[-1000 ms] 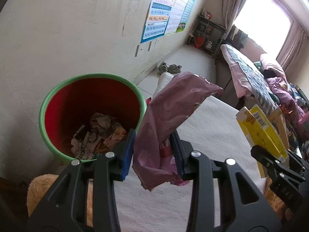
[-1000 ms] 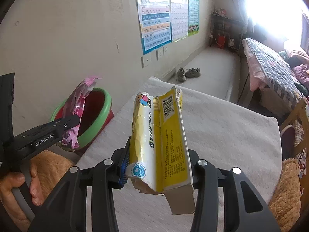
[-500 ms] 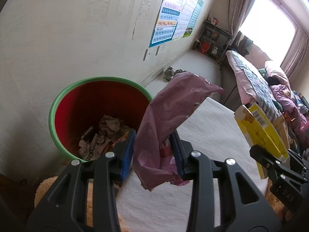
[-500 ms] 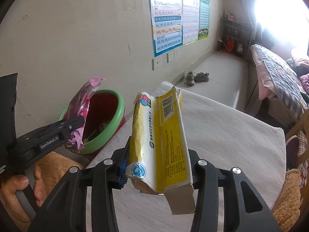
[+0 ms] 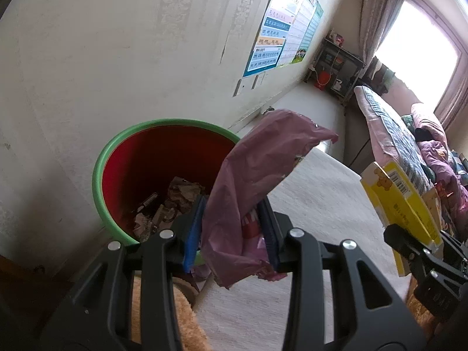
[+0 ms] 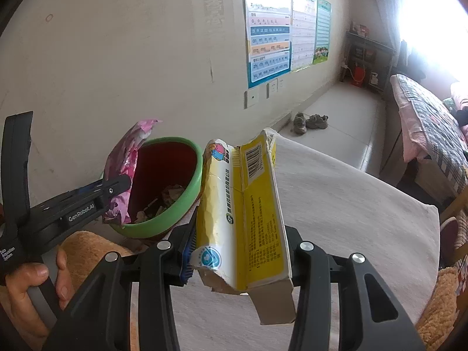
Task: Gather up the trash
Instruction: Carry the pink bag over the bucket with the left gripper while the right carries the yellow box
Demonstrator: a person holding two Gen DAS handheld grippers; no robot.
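My left gripper [image 5: 231, 228] is shut on a crumpled pink plastic bag [image 5: 257, 175]; it hangs at the near rim of a red bin with a green rim [image 5: 122, 152] holding crumpled paper [image 5: 175, 201]. My right gripper [image 6: 239, 251] is shut on a torn yellow carton [image 6: 248, 210], held above the white-covered table [image 6: 351, 204], to the right of the bin [image 6: 181, 204]. The right wrist view shows the left gripper [image 6: 114, 190] with the pink bag [image 6: 125, 163] over the bin's left rim. The carton also shows in the left wrist view [image 5: 403, 201].
The bin stands against a pale wall with posters [image 6: 280, 29]. Shoes [image 6: 310, 121] lie on the floor beyond the table. A bed [image 6: 433, 128] stands at right under a bright window. An orange plush cushion [image 6: 87, 242] lies below the bin.
Both grippers have moved toward the bin, which now looks larger and closer in both views. The pink bag now overlaps the bin's rim. Both grips are unchanged.
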